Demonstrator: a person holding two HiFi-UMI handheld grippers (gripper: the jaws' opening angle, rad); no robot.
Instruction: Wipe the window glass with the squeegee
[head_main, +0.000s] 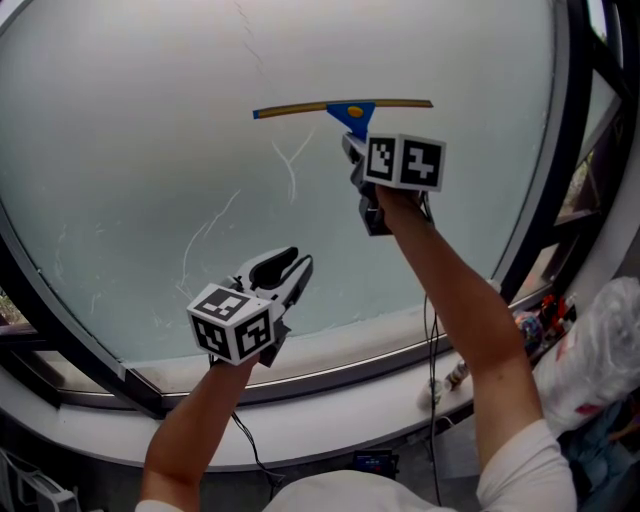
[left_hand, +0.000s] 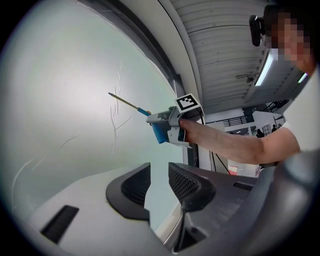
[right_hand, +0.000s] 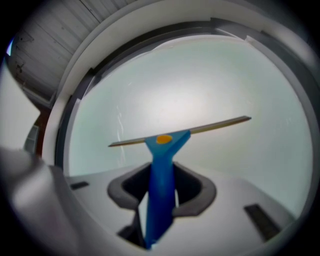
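We clamp the squeegee (head_main: 345, 107) by its blue handle in the right hand-held gripper (head_main: 354, 146), blade horizontal toward the window glass's (head_main: 140, 130) upper edge, straight ahead, while the lower left hand-held gripper (head_main: 288, 268) stands part-open, empty.

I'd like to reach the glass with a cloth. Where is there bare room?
Free: the glass left of the squeegee and above the left gripper, and the sill's middle stretch. Crowded: the sill's right end, with a cable and a white bag.
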